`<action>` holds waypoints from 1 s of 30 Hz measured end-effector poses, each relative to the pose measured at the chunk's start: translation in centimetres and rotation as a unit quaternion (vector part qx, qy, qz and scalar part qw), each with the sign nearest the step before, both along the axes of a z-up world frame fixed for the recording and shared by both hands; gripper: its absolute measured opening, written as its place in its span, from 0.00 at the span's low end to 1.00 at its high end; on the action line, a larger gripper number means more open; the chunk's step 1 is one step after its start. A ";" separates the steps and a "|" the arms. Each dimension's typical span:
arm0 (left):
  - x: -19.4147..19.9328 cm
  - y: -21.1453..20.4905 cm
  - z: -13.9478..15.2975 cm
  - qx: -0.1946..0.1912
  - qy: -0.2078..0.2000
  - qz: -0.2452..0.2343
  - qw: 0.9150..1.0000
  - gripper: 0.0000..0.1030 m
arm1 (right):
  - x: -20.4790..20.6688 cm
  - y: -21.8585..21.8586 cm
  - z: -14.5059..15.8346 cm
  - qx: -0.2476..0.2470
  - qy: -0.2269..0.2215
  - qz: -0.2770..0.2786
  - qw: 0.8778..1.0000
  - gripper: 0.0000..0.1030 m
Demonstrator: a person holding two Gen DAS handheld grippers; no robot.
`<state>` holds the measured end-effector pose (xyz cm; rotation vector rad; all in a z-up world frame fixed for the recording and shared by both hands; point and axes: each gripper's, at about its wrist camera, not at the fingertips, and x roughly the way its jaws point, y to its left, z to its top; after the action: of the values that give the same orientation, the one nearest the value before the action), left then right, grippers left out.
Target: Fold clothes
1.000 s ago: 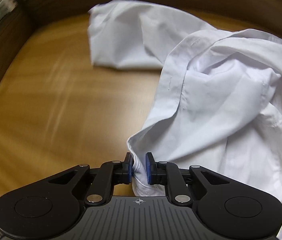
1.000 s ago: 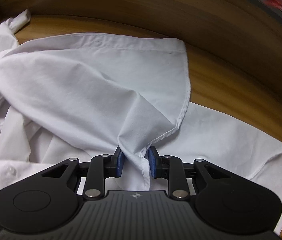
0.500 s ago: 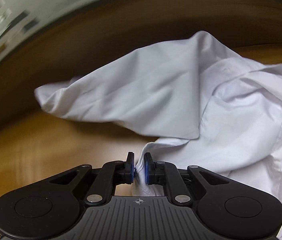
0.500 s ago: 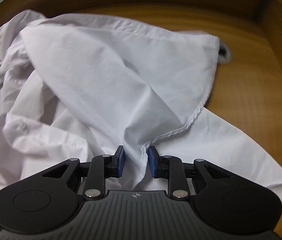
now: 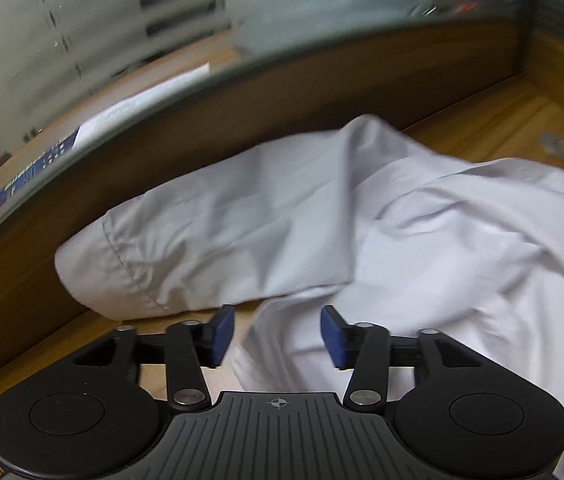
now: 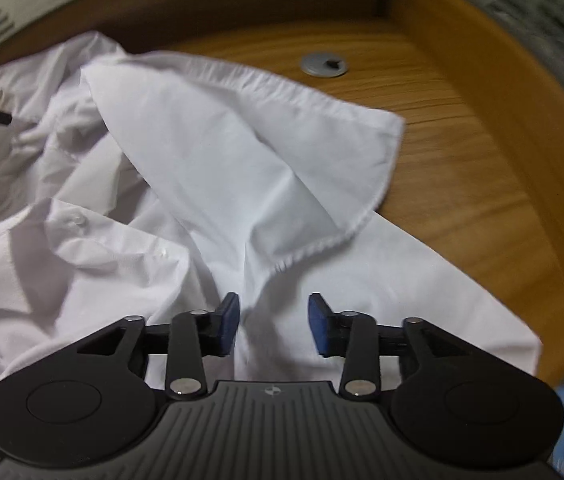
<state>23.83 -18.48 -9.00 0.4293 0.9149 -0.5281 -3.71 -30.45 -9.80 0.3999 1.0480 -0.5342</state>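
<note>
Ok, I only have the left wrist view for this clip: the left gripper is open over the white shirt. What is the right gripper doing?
Observer: The right gripper is open as well, jaws spread, with a ridge of the shirt rising between them, unpinched.
Operator: Any buttons showing on that side?
Observer: Yes, a button sits on a crumpled fold to the left of that gripper.
Operator: And what lies just ahead of it?
Observer: A flap with a stitched hem is folded over a flatter layer that runs out to the right across the desk.
</note>
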 end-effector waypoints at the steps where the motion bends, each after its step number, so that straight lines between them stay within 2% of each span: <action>1: 0.1 0.9 0.5 -0.011 0.004 -0.008 1.000 0.55 | -0.7 0.3 0.6 -0.002 -0.005 -0.007 1.000 0.44; 3: -0.3 0.5 1.4 -0.023 0.016 -0.019 0.999 0.59 | -2.2 1.5 1.4 -0.006 -0.012 -0.017 1.000 0.47; 6: -2.5 2.6 3.0 -0.055 0.034 -0.031 0.997 0.60 | -4.0 3.6 1.4 -0.009 -0.015 -0.024 1.000 0.51; 12: -7.7 5.4 2.9 -0.075 0.071 -0.047 0.994 0.62 | -6.9 8.3 0.9 -0.014 -0.012 -0.032 0.999 0.54; 17: -11.3 6.2 1.1 -0.071 0.107 -0.038 0.991 0.63 | -8.7 11.8 0.1 0.002 -0.013 -0.040 0.999 0.56; 22: -14.5 7.3 -0.9 -0.110 0.162 0.010 0.981 0.63 | -9.6 13.8 -1.4 0.023 -0.022 -0.053 0.998 0.58; 26: -16.8 6.5 -2.7 -0.118 0.187 0.028 0.975 0.65 | -8.7 14.4 -3.0 0.017 -0.019 -0.051 0.998 0.62; 30: -18.1 4.7 -3.7 -0.115 0.205 0.017 0.972 0.68 | -6.8 14.4 -4.2 0.002 -0.014 -0.023 1.000 0.62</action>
<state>5.73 -13.78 -12.70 0.0910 1.2390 -0.6972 -10.50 -16.01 -14.02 0.4350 1.0141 -0.5661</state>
